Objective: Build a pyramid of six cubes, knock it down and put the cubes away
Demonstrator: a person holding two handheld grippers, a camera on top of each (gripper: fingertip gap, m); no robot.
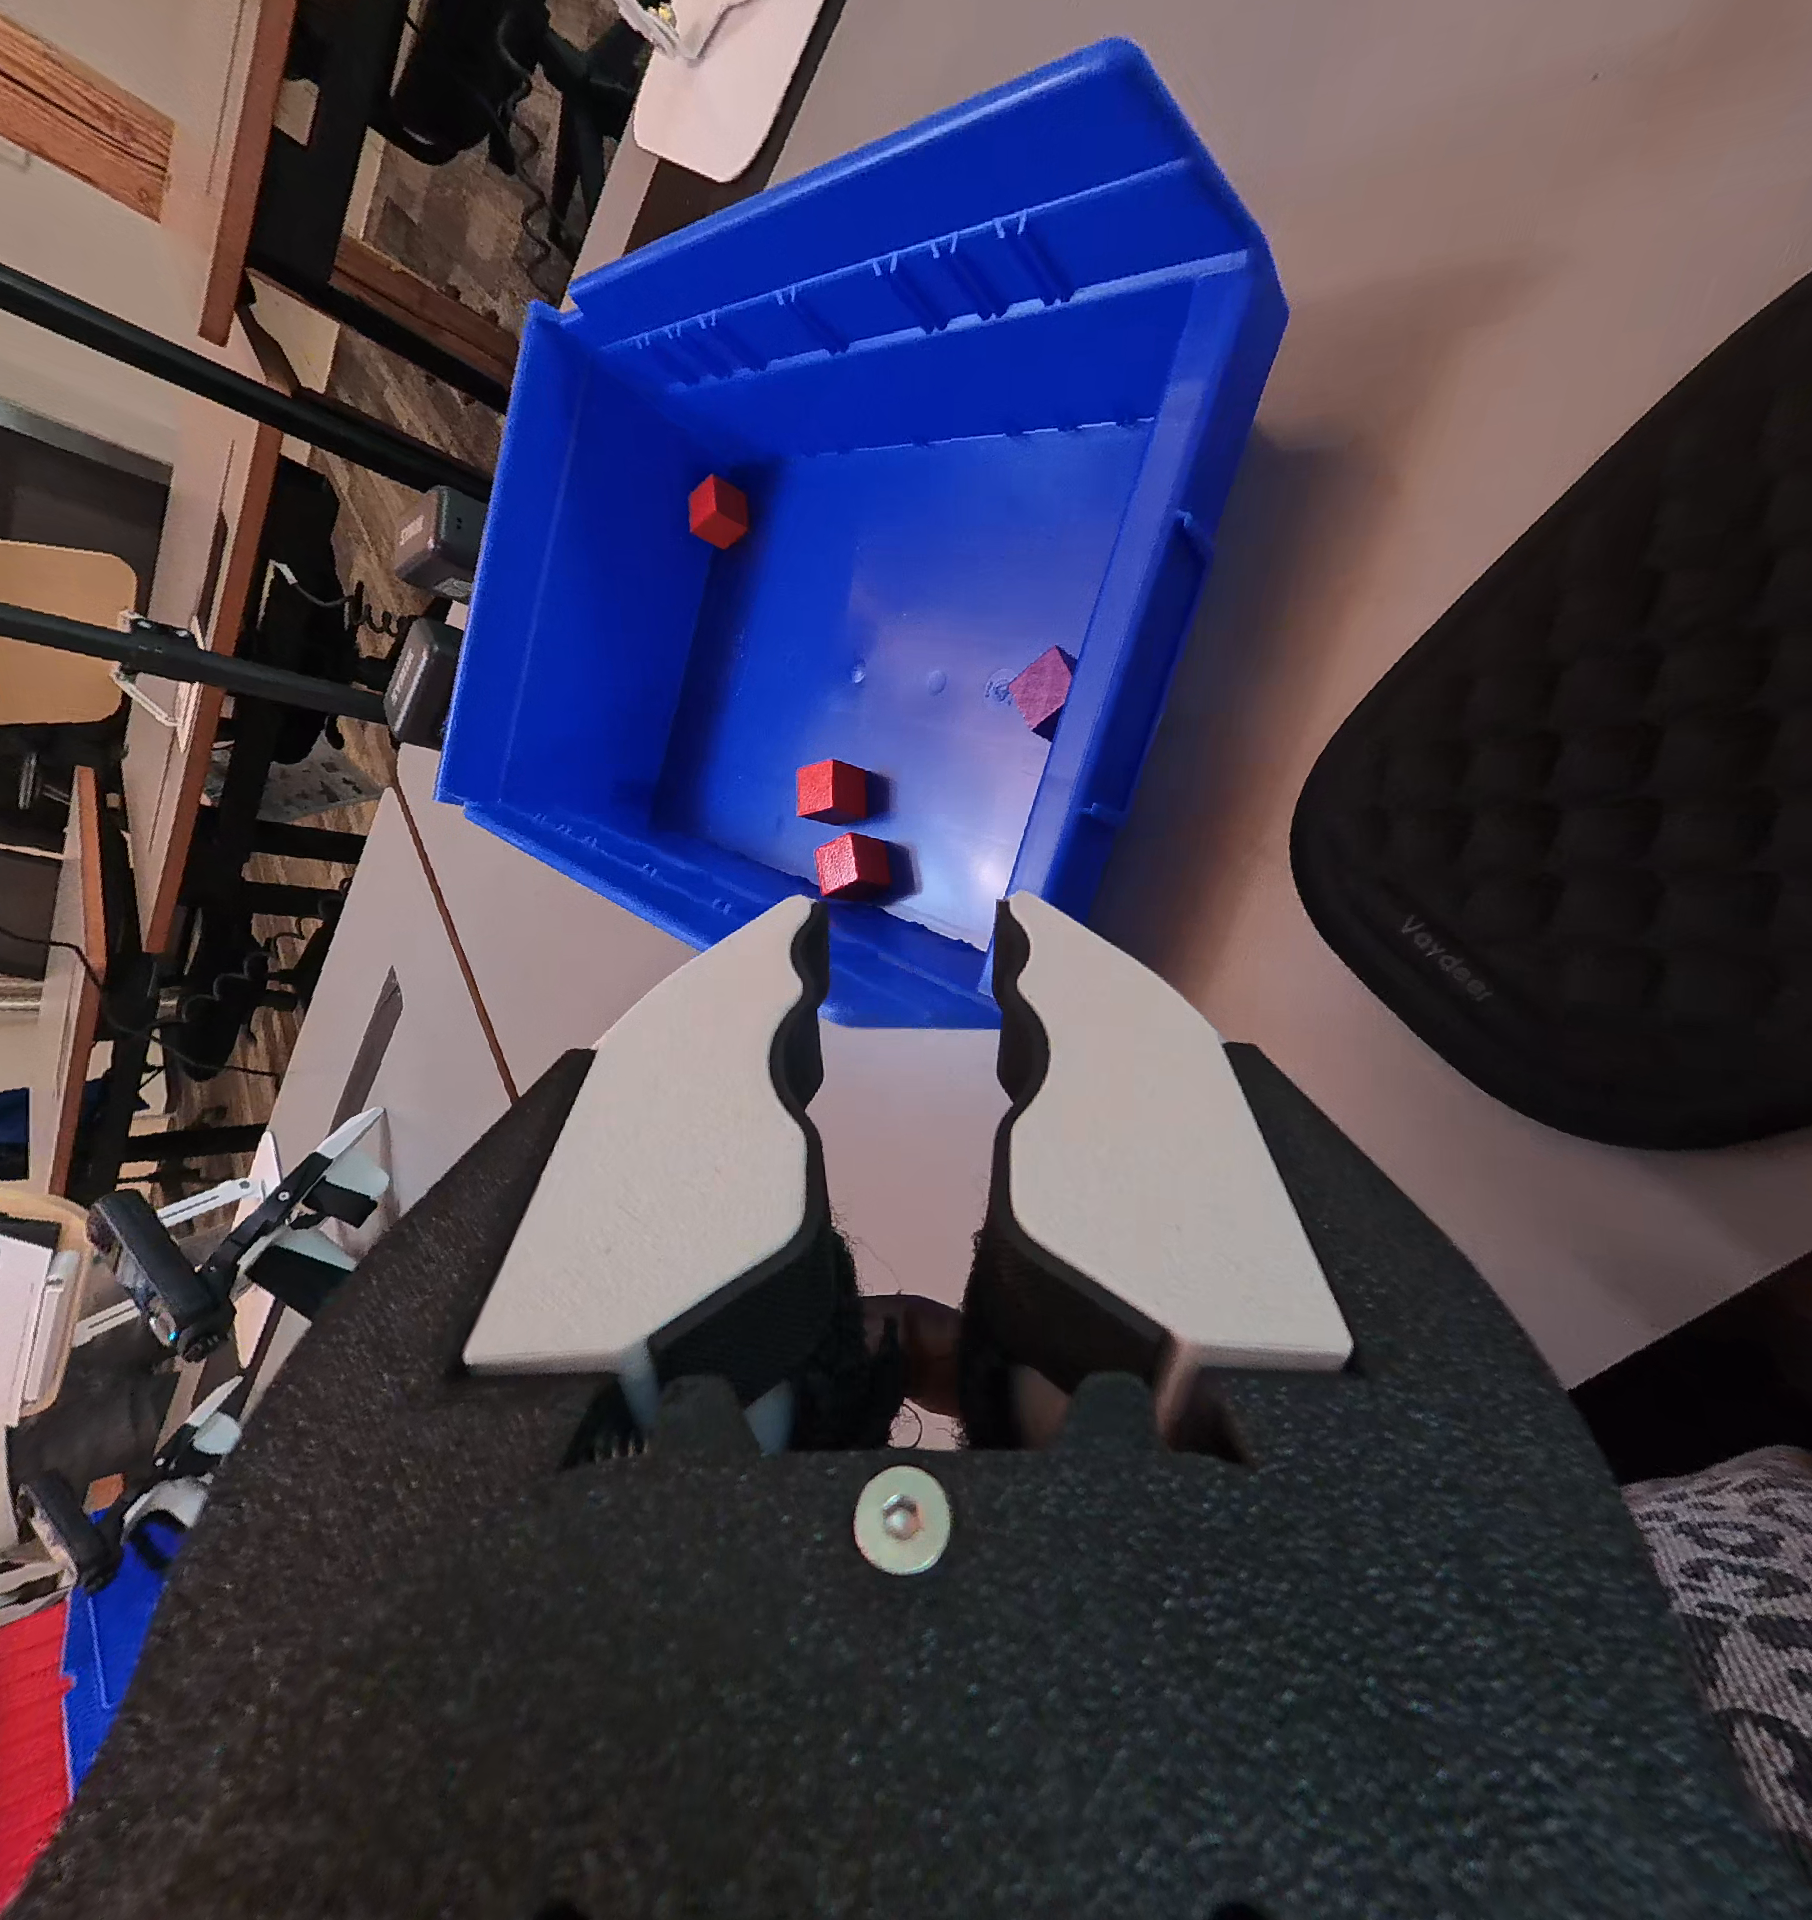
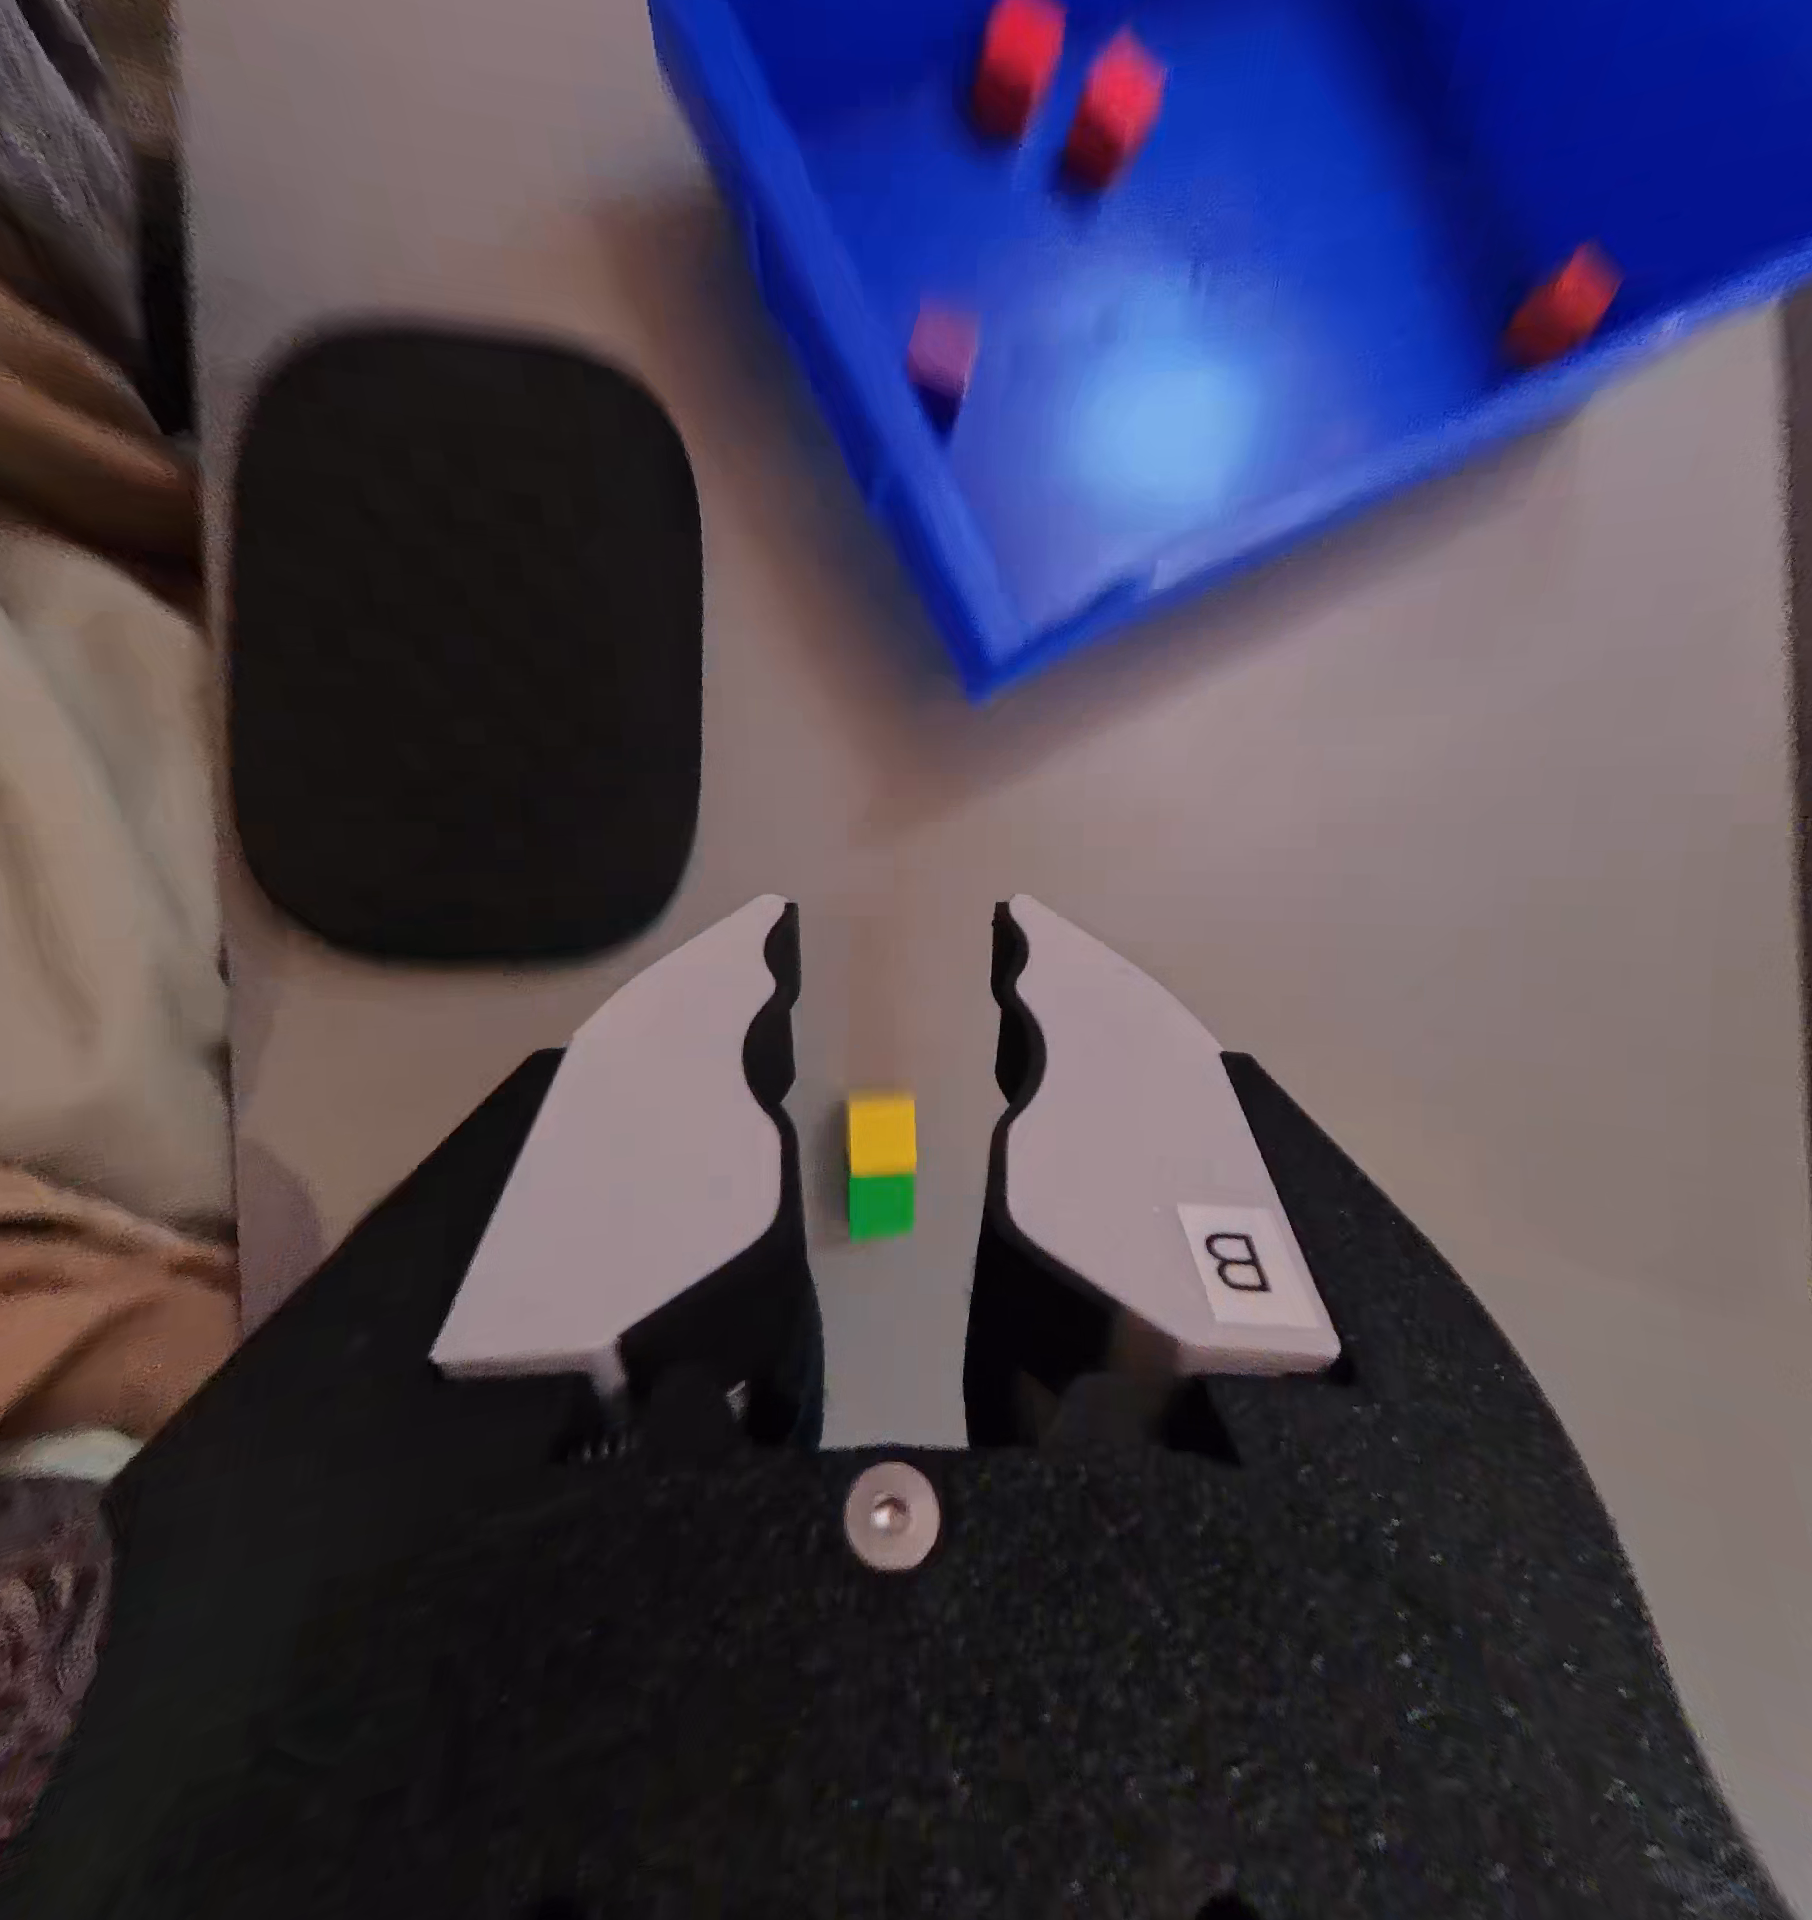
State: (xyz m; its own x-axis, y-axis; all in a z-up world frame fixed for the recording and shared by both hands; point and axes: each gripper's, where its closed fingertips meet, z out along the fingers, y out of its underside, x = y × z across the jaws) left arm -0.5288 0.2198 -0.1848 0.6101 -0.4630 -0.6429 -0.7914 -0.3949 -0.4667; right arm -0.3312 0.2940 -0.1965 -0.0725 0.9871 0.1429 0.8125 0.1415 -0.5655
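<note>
The left gripper (image 1: pixel 910 914) is released and holds nothing; its tips hang over the near rim of the blue bin (image 1: pixel 1234 312). Bare table (image 1: pixel 1453 208) runs between the bin's right wall and a black pad (image 1: pixel 1608 727), which lies near but apart from it. On the bin's other side the table edge drops off to cluttered floor and stands.

Inside the bin lie four cubes. Two red cubes (image 1: pixel 832 789) (image 1: pixel 853 864) sit close together just beyond the left gripper's tips, a third red cube (image 1: pixel 719 510) rests in the far left corner, and a purple cube (image 1: pixel 1040 686) lies against the right wall.

The right gripper (image 2: pixel 897 914) is also released and empty, hovering over open table. Seen between its fingers, well back from the tips, a yellow cube (image 2: pixel 881 1132) and a green cube (image 2: pixel 880 1205) lie touching on the tabletop, the yellow one farther forward. A stretch of bare table separates them from the bin's near corner ahead, which is blurred in this view. The pad lies off to the left.
</note>
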